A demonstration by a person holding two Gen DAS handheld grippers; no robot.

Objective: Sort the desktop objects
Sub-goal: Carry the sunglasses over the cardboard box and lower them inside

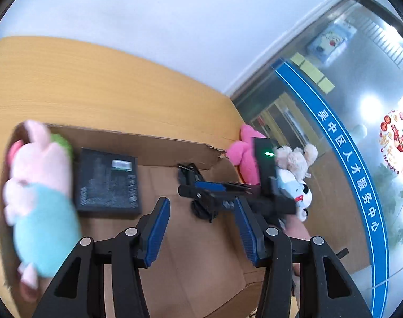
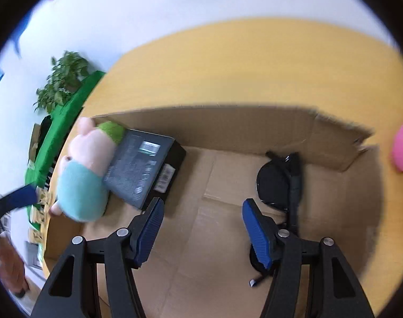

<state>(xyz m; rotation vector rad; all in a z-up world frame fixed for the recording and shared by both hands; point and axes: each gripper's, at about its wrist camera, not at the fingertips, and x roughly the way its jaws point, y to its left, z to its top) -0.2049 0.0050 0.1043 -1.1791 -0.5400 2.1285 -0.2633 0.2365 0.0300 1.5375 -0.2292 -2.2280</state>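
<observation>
Tabletop [image 2: 254,61]: a wood-grain surface carrying an open cardboard box; a white wall rises behind it.
Cardboard box [image 2: 228,127]: wide and shallow, one corner of its wall torn; both wrist views look down into it.
Pig plush [image 1: 39,190]: pale pink with a teal body, lying in the left end of the box, against the box wall.
Black carton [image 2: 143,167]: flat, printed, leaning tilted on the pig plush, one edge on the box floor.
Sunglasses [image 2: 278,180]: dark, on the box floor toward the right end, just beside the right claw's outer finger.
Left claw [image 1: 201,228]: released, jaws spread, nothing between them, held above the box floor.
Right claw [image 2: 201,230]: released too, jaws apart and empty, over the middle of the box.
Step in hand: sorting into the box looks partly done; three things lie inside, and both claws are free for the next pick.
Remaining things: a pink plush [image 1: 245,156], a beige plush [image 1: 294,159] and a white dog plush [image 1: 299,193] sit outside the box, past its torn corner.
Next move, as a judgement: one claw needs to clear the box wall, reach a plush and close on its soft body.
In the way: in the left wrist view the right-hand gripper crosses in front of those plushes, so the arms could collide.
</observation>
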